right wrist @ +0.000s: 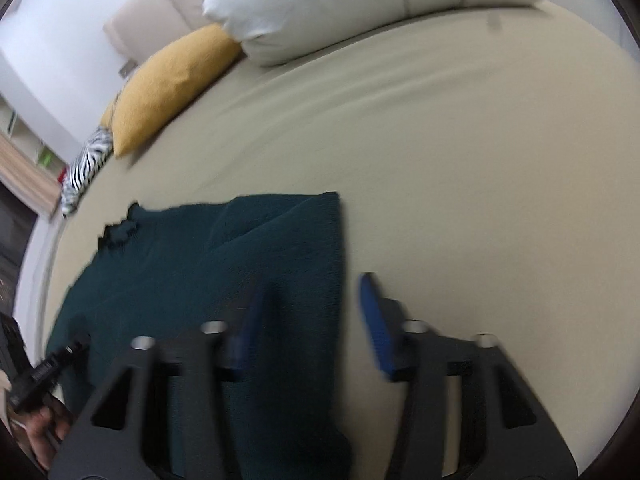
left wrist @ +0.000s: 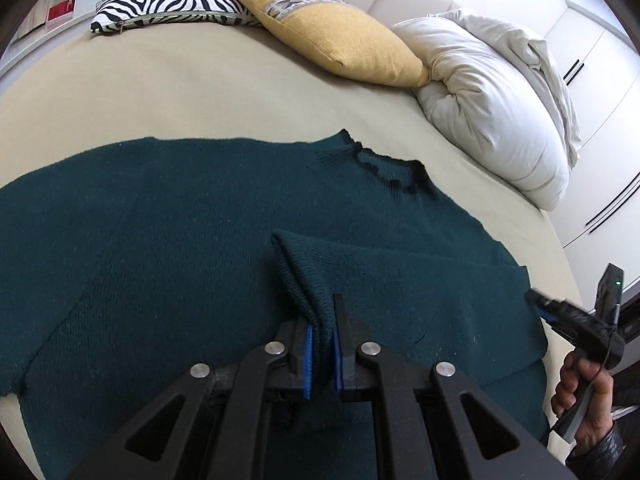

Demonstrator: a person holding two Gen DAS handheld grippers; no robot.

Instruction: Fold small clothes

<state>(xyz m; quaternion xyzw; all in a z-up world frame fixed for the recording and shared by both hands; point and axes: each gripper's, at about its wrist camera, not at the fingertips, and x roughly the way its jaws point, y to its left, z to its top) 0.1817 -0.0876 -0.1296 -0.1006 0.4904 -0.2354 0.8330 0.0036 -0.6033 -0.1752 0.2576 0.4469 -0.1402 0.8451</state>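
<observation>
No legible writing. Left gripper (left wrist: 322, 338) clamped on green sweater (left wrist: 160, 240) cuff; right gripper (right wrist: 312, 320) spread apart over sweater's edge, beige bed (right wrist: 460, 160) beyond.

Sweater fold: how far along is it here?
Early. The sweater lies flat on the bed, one sleeve already across the body. The left gripper pinches that sleeve's cuff; the right gripper is open. The other side and the final folds remain.

Dark teal sweater (left wrist: 160, 240), yellow cushion (left wrist: 340, 36), zebra-striped cushion (left wrist: 168, 4), beige sheet (left wrist: 180, 96)
</observation>
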